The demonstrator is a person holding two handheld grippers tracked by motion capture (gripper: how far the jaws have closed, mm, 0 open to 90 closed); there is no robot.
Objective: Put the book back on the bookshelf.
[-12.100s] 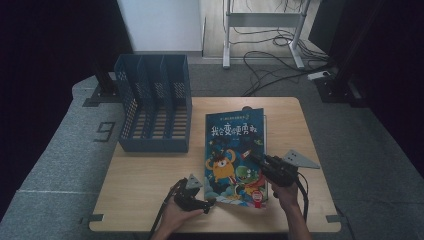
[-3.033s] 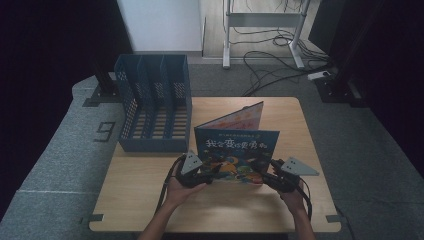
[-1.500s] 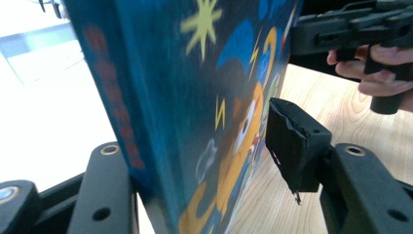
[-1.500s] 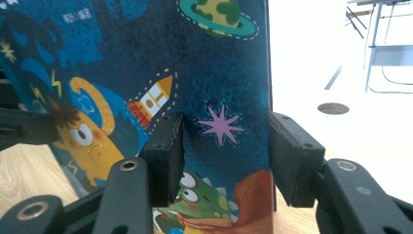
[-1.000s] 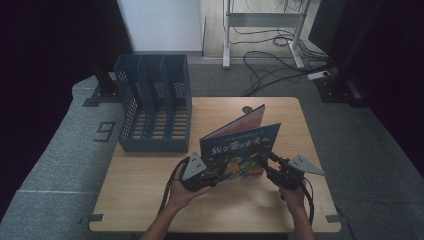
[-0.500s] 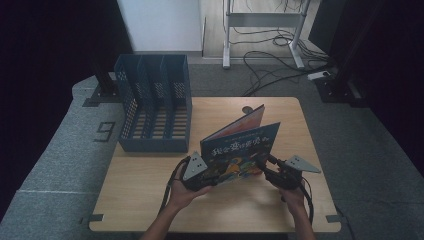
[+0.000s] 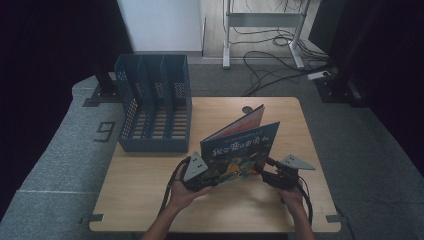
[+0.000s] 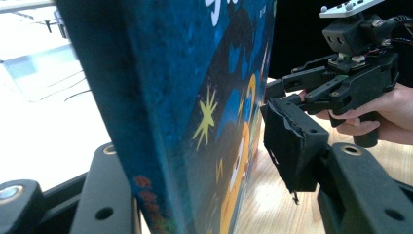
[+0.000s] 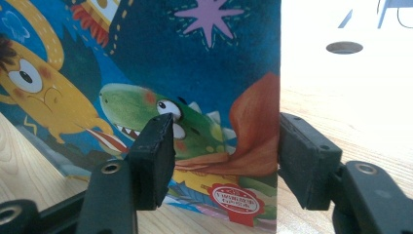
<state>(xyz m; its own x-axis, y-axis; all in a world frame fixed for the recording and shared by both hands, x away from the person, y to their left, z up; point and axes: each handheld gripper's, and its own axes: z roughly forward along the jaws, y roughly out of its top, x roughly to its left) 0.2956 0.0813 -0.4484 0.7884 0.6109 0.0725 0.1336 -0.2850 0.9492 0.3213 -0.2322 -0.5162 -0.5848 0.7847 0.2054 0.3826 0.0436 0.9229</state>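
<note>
Tabletop [image 7: 150, 200], book [image 7: 240, 150] upright between both grippers

One picture book [image 7: 240, 147] stands on edge, its cover partly swung open. Two tools are in view, the left tool [image 7: 200, 176] and the right tool [image 7: 272, 175], each carried by one hand, so two hands: the left hand [image 7: 182, 192] and the right hand [image 7: 291, 196]. One blue file rack [image 7: 154, 111] sits on the surface [image 7: 145, 200], and it has three slots side by side. The surface is one wooden top with one round hole [image 7: 247, 109] near its far edge. One printed number [image 7: 105, 132] marks the grey floor.
</note>
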